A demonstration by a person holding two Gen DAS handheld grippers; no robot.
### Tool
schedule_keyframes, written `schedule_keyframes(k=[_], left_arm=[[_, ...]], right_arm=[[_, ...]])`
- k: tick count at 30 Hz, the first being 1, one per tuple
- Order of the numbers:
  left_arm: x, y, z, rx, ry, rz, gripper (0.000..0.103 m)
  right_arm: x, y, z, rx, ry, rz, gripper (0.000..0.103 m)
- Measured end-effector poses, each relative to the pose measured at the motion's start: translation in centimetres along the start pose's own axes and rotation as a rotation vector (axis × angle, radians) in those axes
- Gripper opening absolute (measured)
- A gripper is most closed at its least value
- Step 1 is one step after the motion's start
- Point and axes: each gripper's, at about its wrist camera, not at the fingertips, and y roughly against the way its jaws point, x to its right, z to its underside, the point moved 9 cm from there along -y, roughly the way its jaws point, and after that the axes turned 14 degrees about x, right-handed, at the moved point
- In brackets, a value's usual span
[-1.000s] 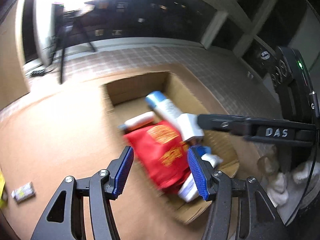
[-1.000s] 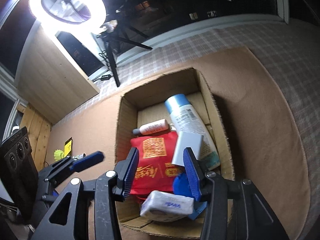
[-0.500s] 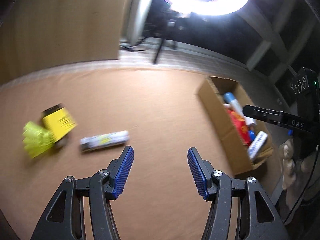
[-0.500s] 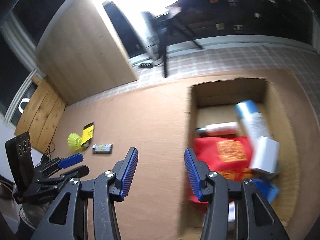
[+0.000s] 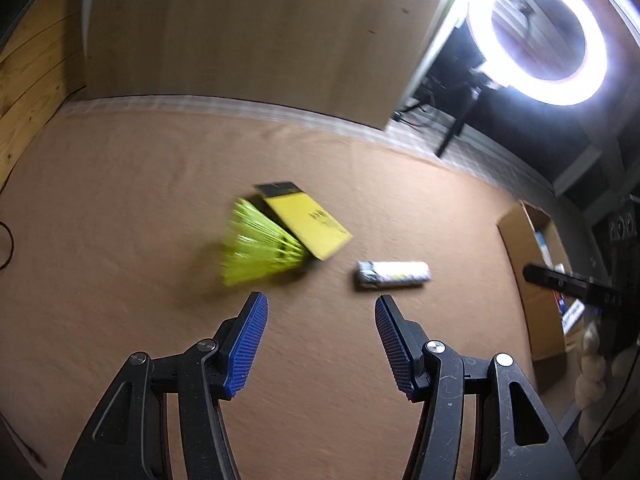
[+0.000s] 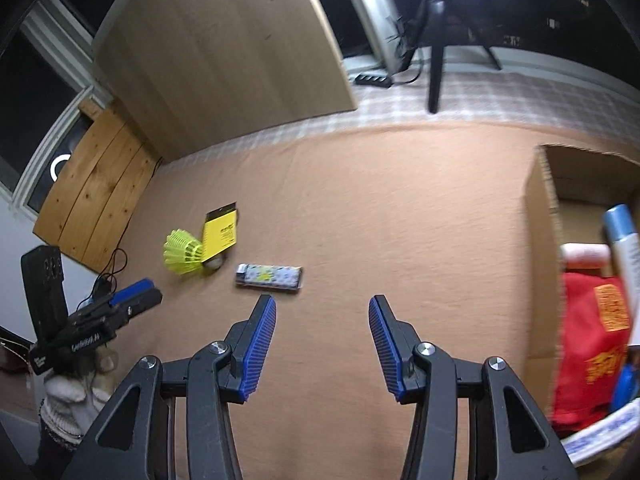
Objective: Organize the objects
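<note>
Three loose items lie on the brown mat (image 6: 360, 208) in front of me: a yellow shuttlecock (image 6: 182, 252), a yellow card pack (image 6: 220, 232) and a small printed packet (image 6: 269, 277). I see the shuttlecock on its side, its cork end tucked under the lower corner of the card pack. The packet lies flat just beside them, apart from both.

I hold the left gripper (image 5: 318, 344) above the mat with its blue pads spread and nothing between them. In its view the shuttlecock (image 5: 260, 250) and card pack (image 5: 306, 220) sit just beyond the left finger, the packet (image 5: 394, 274) just beyond the right finger.

I hold the right gripper (image 6: 322, 344) likewise with jaws apart and empty, over bare mat. The cardboard box (image 6: 540, 240) stands at its right, well apart from the loose items. Inside it I see a red pouch (image 6: 592, 344), a blue-capped bottle (image 6: 624, 244) and a pink tube (image 6: 586, 254).
</note>
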Motion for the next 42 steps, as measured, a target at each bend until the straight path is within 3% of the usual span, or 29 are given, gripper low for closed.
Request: schedule_keyframes(k=[10, 15, 17, 23, 34, 42], left_arm=[[-3.1, -3.4, -1.9, -0.009, 0.046, 0.021, 0.055], [-2.9, -5.3, -1.0, -0.060, 0.038, 0.056, 0.033], [-2.4, -5.6, -0.4, -0.065, 0.018, 0.066, 0.014], [-0.7, -5.2, 0.7, -0.072, 0.014, 0.105, 0.003], [3.4, -3.5, 5.3, -0.108, 0.054, 0.153, 0.002], [8.9, -1.8, 8.3, -0.132, 0.006, 0.220, 0.002]], right_arm=[[-2.7, -1.2, 0.9, -0.027, 0.014, -0.004, 0.045], [-2.9, -1.1, 1.2, -0.032, 0.005, 0.002, 0.045], [-2.9, -1.1, 1.3, -0.033, 0.006, 0.004, 0.045], [-3.0, -1.5, 1.8, -0.052, 0.004, -0.006, 0.045], [-2.7, -1.5, 3.6, -0.080, -0.011, -0.026, 0.045], [-1.9, -1.1, 4.6, -0.092, -0.028, -0.028, 0.045]])
